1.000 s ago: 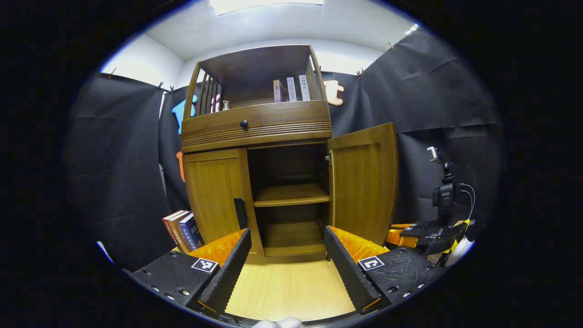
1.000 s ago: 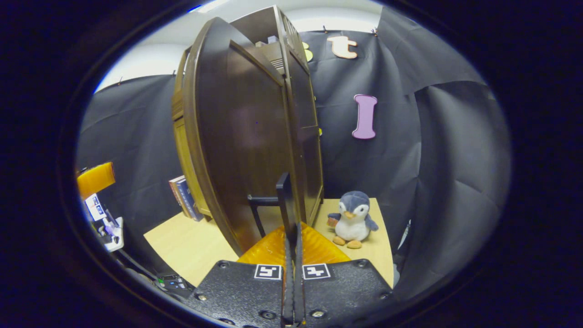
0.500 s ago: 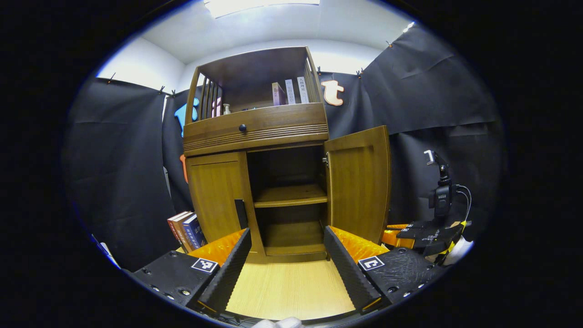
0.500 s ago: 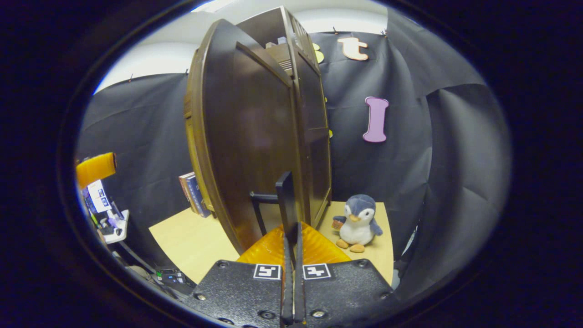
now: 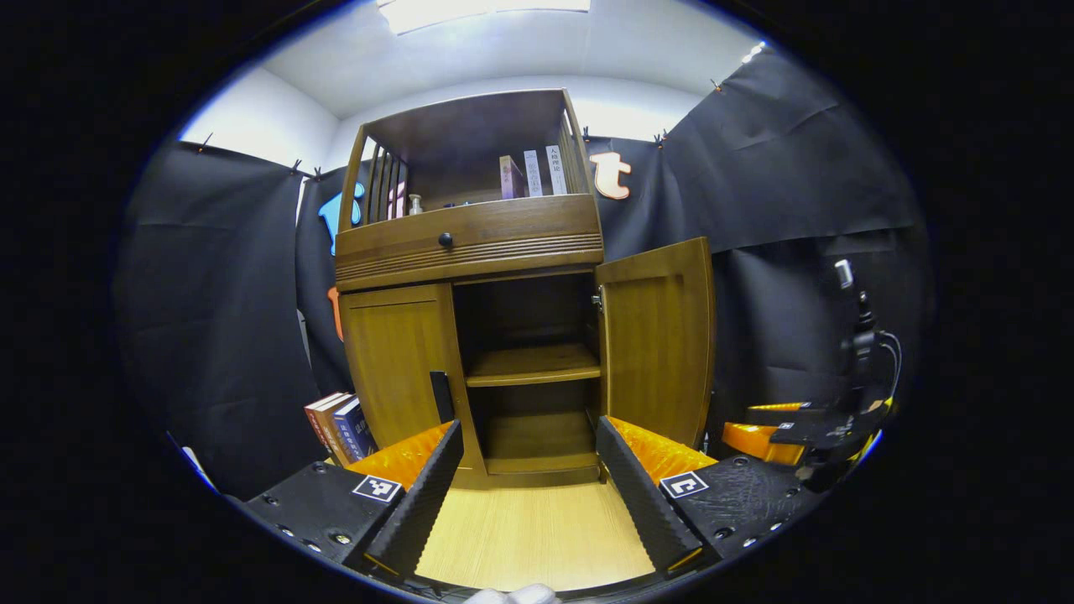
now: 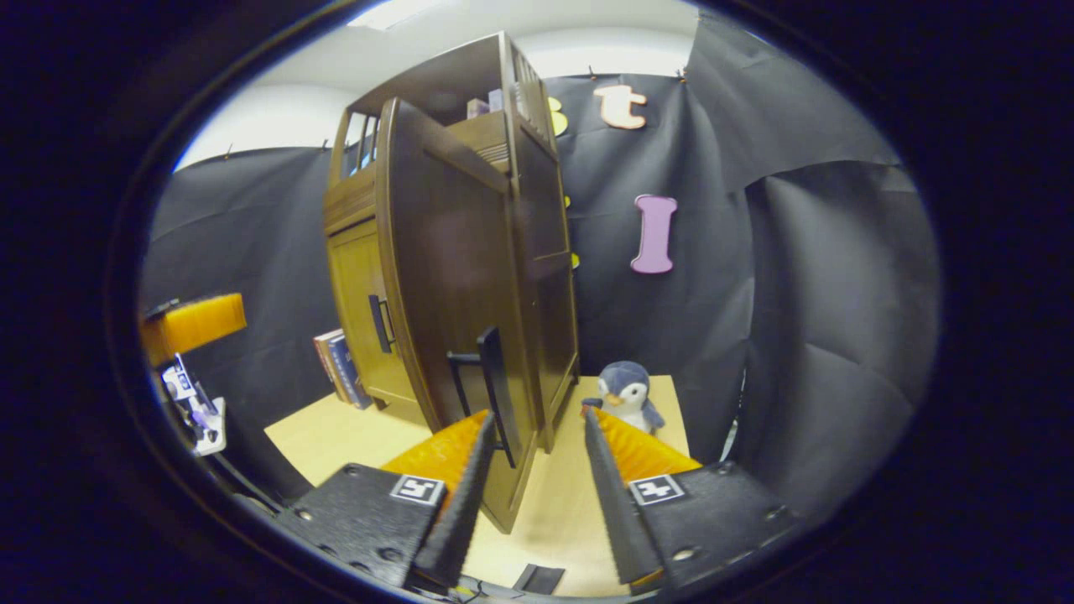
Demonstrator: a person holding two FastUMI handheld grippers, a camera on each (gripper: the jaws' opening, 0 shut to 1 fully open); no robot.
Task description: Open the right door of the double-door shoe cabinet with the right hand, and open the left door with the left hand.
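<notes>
Your right gripper (image 6: 533,436) has its fingers spread wide, holding nothing, just by the handle (image 6: 489,387) of the open right door (image 5: 659,335). Your left gripper (image 5: 529,445) is spread wide too, near the closed left door (image 5: 398,356) of the shoe cabinet (image 5: 470,235).

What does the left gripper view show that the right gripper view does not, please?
Left gripper view: the drawer knob and the inner shelf beside the open right door, seen from the front past the open left claw. Right gripper view: a plush penguin and the right door's handle, near the open right claw. Shared: the cabinet, the shut left door, the books beside it.
</notes>
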